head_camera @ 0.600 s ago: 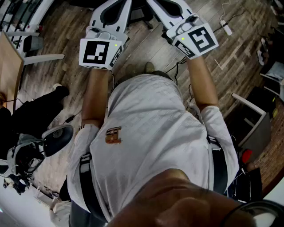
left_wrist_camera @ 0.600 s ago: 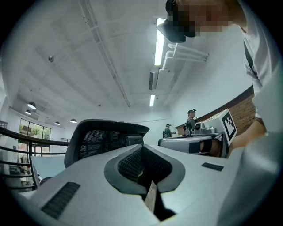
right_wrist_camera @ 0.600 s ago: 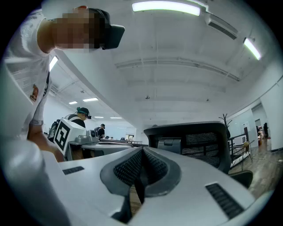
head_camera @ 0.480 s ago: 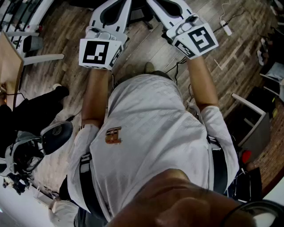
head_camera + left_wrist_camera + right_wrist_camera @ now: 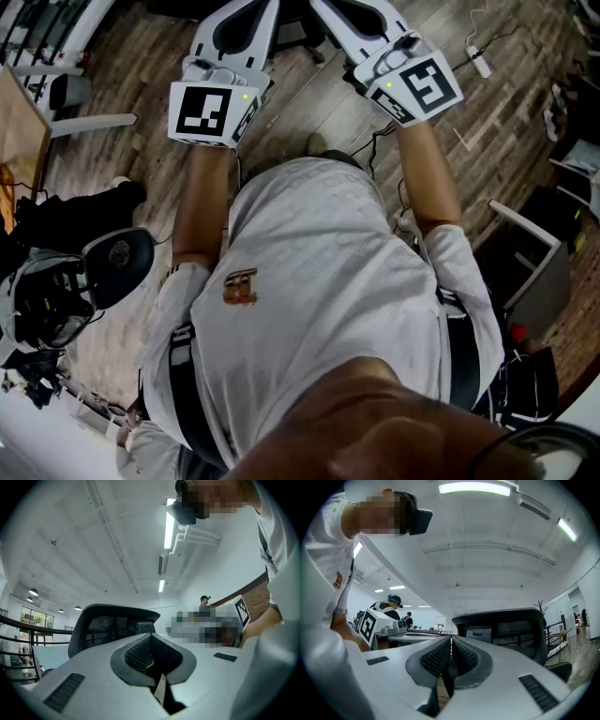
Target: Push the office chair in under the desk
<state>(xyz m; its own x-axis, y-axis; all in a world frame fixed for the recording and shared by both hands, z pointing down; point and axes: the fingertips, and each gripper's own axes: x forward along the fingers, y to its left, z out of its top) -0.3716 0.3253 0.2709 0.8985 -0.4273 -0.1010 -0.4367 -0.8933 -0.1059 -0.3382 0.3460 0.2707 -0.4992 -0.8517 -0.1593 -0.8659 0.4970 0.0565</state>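
Observation:
The office chair's black mesh back stands upright just ahead of both grippers; it rises behind the jaws in the left gripper view (image 5: pixel 110 625) and in the right gripper view (image 5: pixel 511 627). My left gripper (image 5: pixel 236 23) (image 5: pixel 150 638) is shut with nothing between its jaws. So is my right gripper (image 5: pixel 352 21) (image 5: pixel 451 640), held level beside it. Both reach to the top edge of the head view, where the chair itself is mostly cut off. I cannot tell whether the jaw tips touch the chair back.
A second black chair (image 5: pixel 117 267) and a person in dark clothes (image 5: pixel 80 211) are at the left. A wooden desk corner (image 5: pixel 17 141) with a white leg (image 5: pixel 94 122) is at the far left. A power strip (image 5: pixel 480 61) lies on the plank floor, and a white frame (image 5: pixel 530 225) stands at the right.
The black chair and the dark-clothed person at the left have shifted to the right and up. Both grippers have stayed in place.

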